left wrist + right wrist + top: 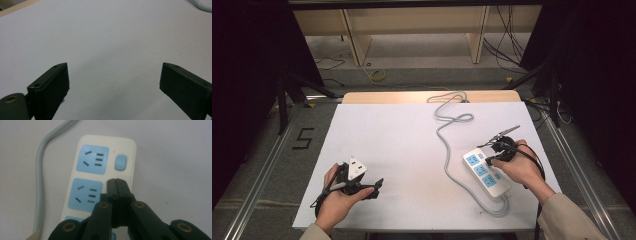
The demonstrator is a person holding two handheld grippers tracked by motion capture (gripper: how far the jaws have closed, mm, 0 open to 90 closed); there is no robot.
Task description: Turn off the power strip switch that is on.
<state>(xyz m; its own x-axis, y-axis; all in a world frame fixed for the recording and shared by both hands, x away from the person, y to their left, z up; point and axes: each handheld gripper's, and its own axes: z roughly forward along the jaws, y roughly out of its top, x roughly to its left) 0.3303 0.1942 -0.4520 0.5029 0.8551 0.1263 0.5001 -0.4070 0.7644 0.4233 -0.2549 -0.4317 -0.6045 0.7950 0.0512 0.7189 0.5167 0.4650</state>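
White table top. Left claw spread wide over bare surface, nothing between its jaws. Right claw pressed together, tips over power strip; blue switch just ahead, grey cable beside.

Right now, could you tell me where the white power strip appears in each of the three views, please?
High view: the power strip lies right of centre on the table, under the right gripper.
Right gripper view: it runs up the centre-left, behind the shut jaws.
Left gripper view: I cannot find it there.
Shared landmark: its grey cord, running up the strip's left in the right gripper view.
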